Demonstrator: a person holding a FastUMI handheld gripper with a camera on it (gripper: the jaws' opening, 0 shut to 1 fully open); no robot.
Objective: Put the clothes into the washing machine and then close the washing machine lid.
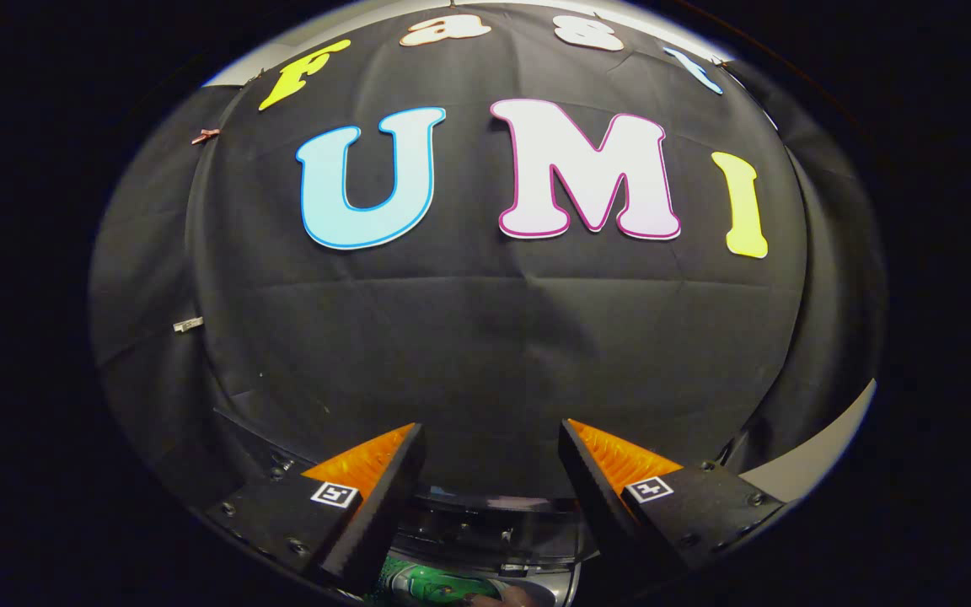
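Note:
My gripper (492, 438) is open, its two fingers spread wide with nothing between them, pointing at the black cloth wall. Low down between the fingers I see part of the washing machine (494, 527), a dark glossy top with a clear lid edge. Below that, close to me, lies a bit of green patterned cloth (426, 583), and a fingertip of a person's hand (512, 597) shows beside it.
The black cloth wall (485, 337) stands beyond the fingers, with small clips at its left. A pale curved edge (823, 451) runs behind the right finger.

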